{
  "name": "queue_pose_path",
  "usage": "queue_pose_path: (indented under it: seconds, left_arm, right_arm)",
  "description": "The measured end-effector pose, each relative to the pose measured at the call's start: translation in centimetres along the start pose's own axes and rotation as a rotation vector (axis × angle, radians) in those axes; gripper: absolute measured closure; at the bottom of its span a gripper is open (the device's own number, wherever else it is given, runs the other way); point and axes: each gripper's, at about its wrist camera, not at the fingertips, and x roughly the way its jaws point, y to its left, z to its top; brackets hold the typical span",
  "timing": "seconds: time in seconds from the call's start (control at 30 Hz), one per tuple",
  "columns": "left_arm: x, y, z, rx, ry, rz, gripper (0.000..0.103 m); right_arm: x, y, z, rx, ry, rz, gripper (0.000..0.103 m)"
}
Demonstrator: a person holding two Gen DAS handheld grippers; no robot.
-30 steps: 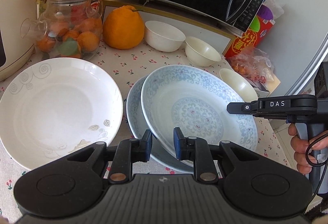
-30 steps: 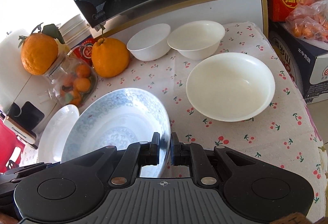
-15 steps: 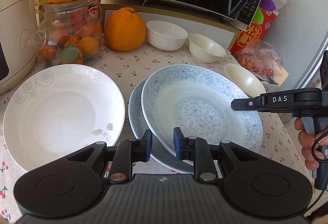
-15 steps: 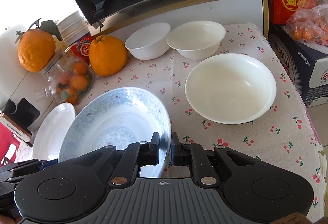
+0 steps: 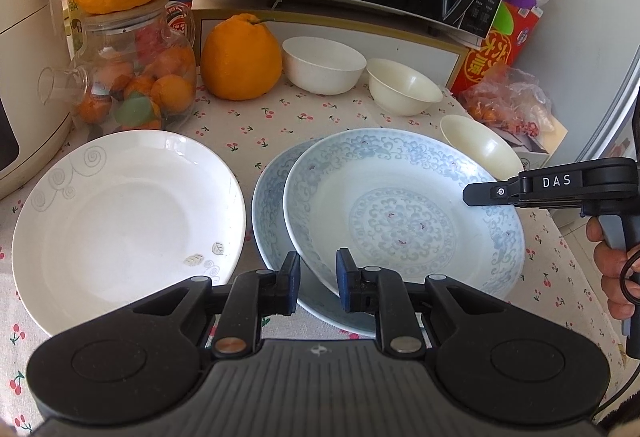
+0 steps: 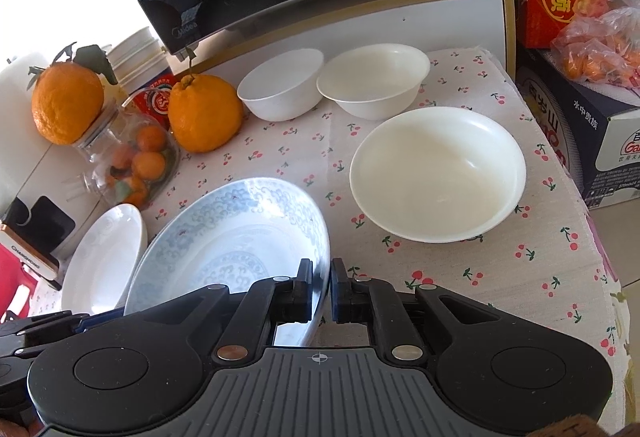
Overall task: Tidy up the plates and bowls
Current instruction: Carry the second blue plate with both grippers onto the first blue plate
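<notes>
Fingertips of the left gripper (image 5: 318, 287) sat at six o'clock in the left wrist view, their blue pads astride the near rim of the upper blue-patterned plate (image 5: 404, 213); the jaws had just been closing a little on that rim, and the grip looked like a pinch, though a sliver of gap showed beside one pad. That plate lay tilted on a second blue plate (image 5: 270, 213), offset toward three o'clock, with the white plate (image 5: 128, 213) at nine o'clock, just beside the pair. Two small white bowls (image 5: 324, 71) stood at twelve o'clock near the large orange (image 5: 240, 59), and the right gripper (image 5: 480, 193) reached in from three o'clock over the plate's far edge. Seen from the right wrist, the right gripper's (image 6: 322, 291) fingers at six o'clock pinched the same plate's (image 6: 232, 237) rim, pressed nearly together. A wide white bowl (image 6: 438, 173) rested at two o'clock, well apart. With both hands clamped on one plate, it seemed ready to be lifted or squared onto its partner; the stack was not yet aligned.
</notes>
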Motion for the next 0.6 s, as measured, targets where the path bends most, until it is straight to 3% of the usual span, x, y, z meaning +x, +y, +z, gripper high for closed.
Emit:
queue_pose_path:
  seconds: [0.6]
  left_arm:
    - [-0.55, -0.14, -0.17, 0.034, -0.013, 0.028, 0.086]
  right_arm:
    - [-0.31, 0.82, 0.06, -0.055, -0.023, -0.05, 0.095]
